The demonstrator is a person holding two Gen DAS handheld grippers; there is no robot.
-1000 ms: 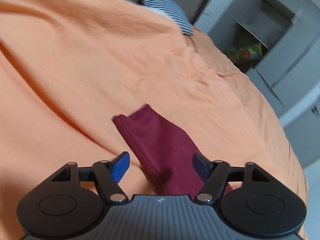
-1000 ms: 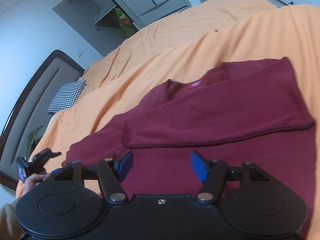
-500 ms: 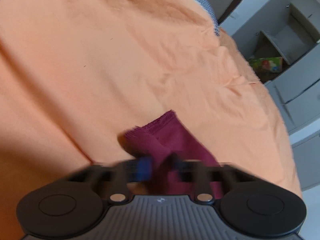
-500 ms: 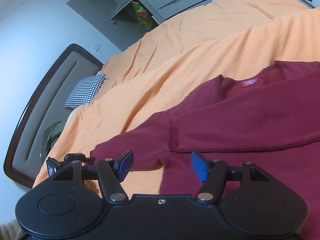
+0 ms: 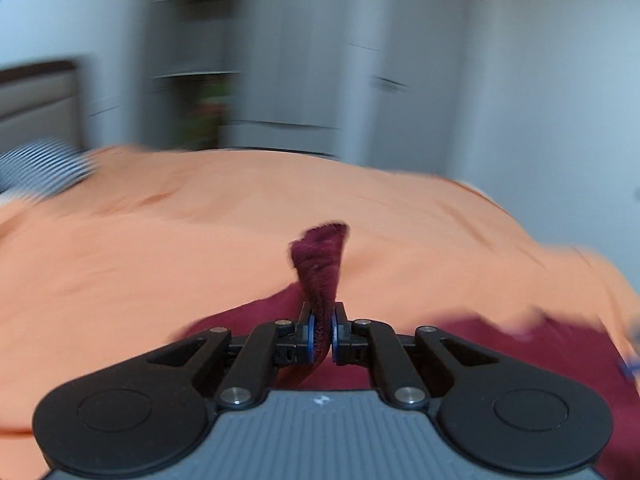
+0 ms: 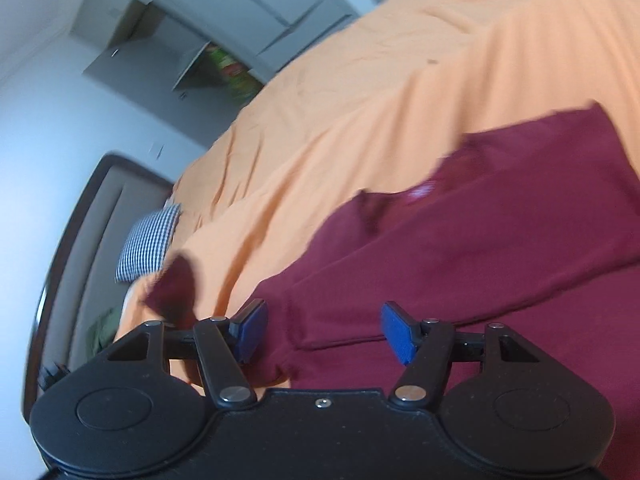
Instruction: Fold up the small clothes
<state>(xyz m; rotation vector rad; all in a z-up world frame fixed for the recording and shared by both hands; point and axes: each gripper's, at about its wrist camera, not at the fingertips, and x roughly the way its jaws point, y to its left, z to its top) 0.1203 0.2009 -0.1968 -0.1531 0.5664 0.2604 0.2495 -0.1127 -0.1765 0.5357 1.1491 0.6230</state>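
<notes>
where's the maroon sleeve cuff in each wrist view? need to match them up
Left wrist: the ribbed maroon sleeve cuff stands up at centre, clamped just above the shut jaws of the left gripper.
Right wrist: same cuff at lower left, lifted off the orange bedsheet.
Shared landmark: black-and-white checked pillow by the headboard.

An orange bedspread point(image 6: 400, 92) covers the bed. At its head end lies a black-and-white checked pillow point(image 6: 150, 242), just beside a dark-framed padded headboard point(image 6: 86, 240). Beyond the bed stand grey cupboards point(image 5: 320, 60), with an open shelf point(image 6: 160, 64) holding something green and red point(image 6: 234, 74).
</notes>
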